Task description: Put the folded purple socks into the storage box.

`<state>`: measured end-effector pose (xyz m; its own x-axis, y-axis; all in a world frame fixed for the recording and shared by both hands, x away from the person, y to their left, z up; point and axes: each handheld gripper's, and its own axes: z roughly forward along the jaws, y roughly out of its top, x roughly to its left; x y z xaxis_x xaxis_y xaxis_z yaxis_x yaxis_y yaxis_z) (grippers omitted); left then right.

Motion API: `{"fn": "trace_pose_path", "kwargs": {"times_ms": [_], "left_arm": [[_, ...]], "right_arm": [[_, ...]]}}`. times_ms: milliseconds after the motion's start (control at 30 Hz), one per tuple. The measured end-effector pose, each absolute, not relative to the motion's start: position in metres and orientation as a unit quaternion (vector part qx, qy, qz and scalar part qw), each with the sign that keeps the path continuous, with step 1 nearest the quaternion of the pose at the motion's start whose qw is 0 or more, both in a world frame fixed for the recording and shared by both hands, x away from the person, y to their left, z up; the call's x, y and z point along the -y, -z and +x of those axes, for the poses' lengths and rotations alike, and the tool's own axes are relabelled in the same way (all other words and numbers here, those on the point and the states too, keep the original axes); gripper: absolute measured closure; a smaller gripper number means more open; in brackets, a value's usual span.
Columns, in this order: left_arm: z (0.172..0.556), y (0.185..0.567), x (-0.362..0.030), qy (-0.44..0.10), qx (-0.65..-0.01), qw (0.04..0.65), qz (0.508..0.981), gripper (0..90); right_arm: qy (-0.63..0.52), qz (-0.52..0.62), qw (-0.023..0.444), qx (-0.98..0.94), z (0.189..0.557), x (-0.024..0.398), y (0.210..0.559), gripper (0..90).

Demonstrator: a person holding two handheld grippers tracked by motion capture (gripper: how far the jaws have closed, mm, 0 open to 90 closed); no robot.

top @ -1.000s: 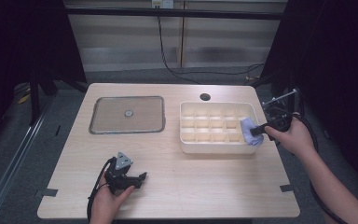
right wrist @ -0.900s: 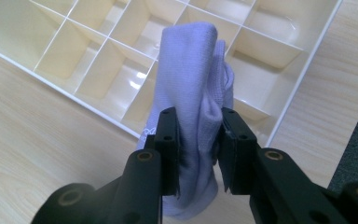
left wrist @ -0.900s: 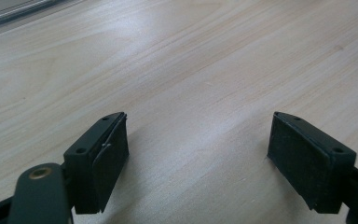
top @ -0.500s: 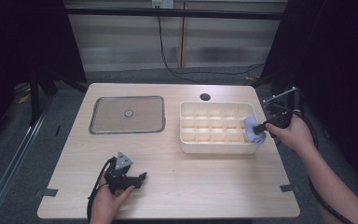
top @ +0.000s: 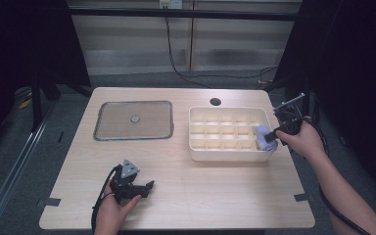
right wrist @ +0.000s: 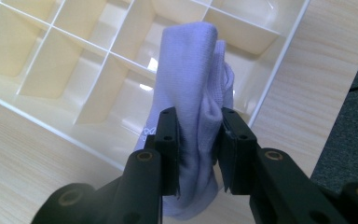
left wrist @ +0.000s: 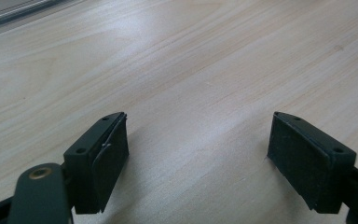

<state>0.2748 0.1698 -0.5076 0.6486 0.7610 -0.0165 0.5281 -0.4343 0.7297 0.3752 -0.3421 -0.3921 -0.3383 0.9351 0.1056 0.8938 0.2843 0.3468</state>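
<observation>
We find the right gripper (right wrist: 199,140) clamping a folded lilac knit cloth (right wrist: 196,93) over the cream plastic divided tray (right wrist: 37,60); left gripper (left wrist: 198,158) gaping, empty.

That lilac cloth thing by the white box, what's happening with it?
A person holds a two-jaw tool in each hand. The right gripper has its fingers shut on a folded lilac sock and holds it over the right end of a white divided tray, whose compartments look empty. The left gripper rests open on the wooden table, holding nothing. A flat clear lid lies to the left of the tray.
</observation>
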Motion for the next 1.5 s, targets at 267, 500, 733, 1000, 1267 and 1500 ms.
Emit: {"fn": "trace_pose_path", "kwargs": {"times_ms": [267, 500, 733, 1000, 1267, 1500], "left_arm": [[0.275, 0.508, -0.17, -0.16, -0.387, 0.364, 0.832, 19.7], [0.275, 0.508, -0.17, -0.16, -0.388, 0.364, 0.832, 19.7], [0.275, 0.508, -0.17, -0.16, -0.388, 0.364, 0.832, 19.7], [0.275, 0.508, -0.17, -0.16, -0.388, 0.364, 0.832, 19.7], [0.275, 0.508, -0.17, -0.16, -0.387, 0.364, 0.832, 19.7], [0.275, 0.508, -0.17, -0.16, -0.388, 0.364, 0.832, 19.7]], "right_arm": [[-0.154, 0.564, 0.058, -0.809, 0.377, 0.34, 0.399, 71.7], [-0.145, 0.56, 0.054, -0.814, 0.378, 0.339, 0.405, 71.8], [-0.135, 0.557, 0.053, -0.817, 0.38, 0.336, 0.409, 71.8], [-0.123, 0.554, 0.055, -0.822, 0.381, 0.333, 0.413, 72.0], [-0.11, 0.55, 0.063, -0.826, 0.381, 0.33, 0.413, 72.0], [-0.107, 0.549, 0.067, -0.826, 0.382, 0.328, 0.414, 72.0]]}}
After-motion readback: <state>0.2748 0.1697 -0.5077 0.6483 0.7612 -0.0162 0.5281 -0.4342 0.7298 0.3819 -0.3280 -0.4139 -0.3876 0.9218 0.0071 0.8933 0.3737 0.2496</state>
